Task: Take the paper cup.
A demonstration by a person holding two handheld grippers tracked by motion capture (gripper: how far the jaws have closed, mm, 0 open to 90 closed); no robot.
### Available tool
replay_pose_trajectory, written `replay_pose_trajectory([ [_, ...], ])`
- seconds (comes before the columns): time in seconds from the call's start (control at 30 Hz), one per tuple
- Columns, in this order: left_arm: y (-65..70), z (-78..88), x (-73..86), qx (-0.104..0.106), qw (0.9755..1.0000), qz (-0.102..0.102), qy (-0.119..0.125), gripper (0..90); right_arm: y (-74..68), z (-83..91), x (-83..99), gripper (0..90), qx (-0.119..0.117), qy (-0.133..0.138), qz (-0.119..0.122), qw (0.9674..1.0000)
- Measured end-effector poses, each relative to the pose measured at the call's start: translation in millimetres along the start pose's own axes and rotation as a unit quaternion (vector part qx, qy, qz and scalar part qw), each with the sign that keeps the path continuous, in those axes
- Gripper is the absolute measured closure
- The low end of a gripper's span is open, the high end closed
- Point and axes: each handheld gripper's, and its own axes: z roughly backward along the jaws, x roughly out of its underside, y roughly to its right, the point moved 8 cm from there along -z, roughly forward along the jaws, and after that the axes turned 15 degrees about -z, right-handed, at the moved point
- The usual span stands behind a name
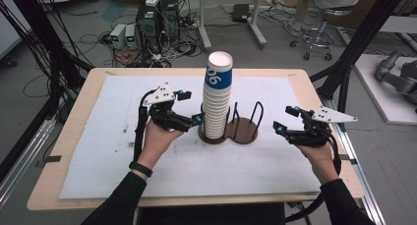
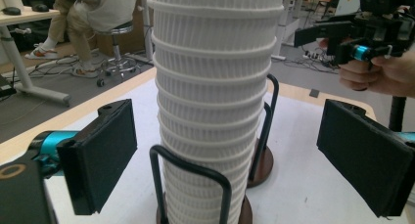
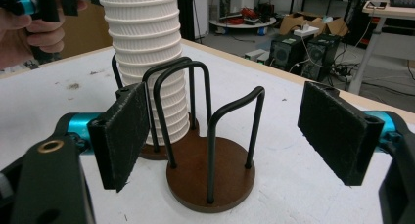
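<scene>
- High view counts for you: one tall stack of white paper cups (image 1: 217, 99), one double holder (image 1: 235, 129) with two round brown bases and black wire hoops, and two hand-held grippers, one in each of your hands, on the white-covered worktop (image 1: 98, 136).
- Your left hand-held gripper (image 1: 196, 119) has the cup stack just ahead of its fingertips, and the stack stands in the holder base nearer to it.
- From the left gripper view, the stack (image 2: 215, 106) rises between your two pads (image 2: 105, 150), with a clear gap on each side; nothing is pressed or held. No earlier picture is there to compare.
- Your right hand-held gripper (image 1: 280, 129) sits on the far side of the holder from the stack, near the empty base (image 3: 210, 177).
- Its jaws stand apart, gripping nothing, with the empty base and hoops seen between them and untouched.
</scene>
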Motion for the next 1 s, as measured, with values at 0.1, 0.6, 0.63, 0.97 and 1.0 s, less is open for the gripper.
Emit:
replay_pose_trajectory([
  [0.1, -0.9, -5.7, -4.0, 0.002, 1.0, -0.003, 0.002, 7.4, -0.2, 1.5, 1.0, 20.2, 0.0, -0.001, -0.001, 1.0],
  [0.6, -9.8, -30.3, -21.3, 0.009, 0.9999, -0.008, 0.009, 7.4, -0.1, 12.9, 4.3, 20.2, 0.012, 0.003, -0.003, 0.9999],
  [0.63, -10.4, -31.7, -21.8, 0.011, 0.9999, -0.006, 0.008, 7.4, -0.2, 14.1, 4.6, 20.2, 0.011, 0.004, -0.001, 0.9999],
  [0.97, -15.1, -44.4, -21.5, 0.023, 0.9997, -0.003, 0.01, 7.4, -0.7, 19.4, 5.9, 20.2, 0.011, 0.005, -0.001, 0.9999],
  [1.0, -15.6, -45.5, -21.0, 0.026, 0.9996, -0.002, 0.01, 7.4, -0.8, 19.5, 5.8, 20.2, 0.012, 0.005, -0.001, 0.9999],
])
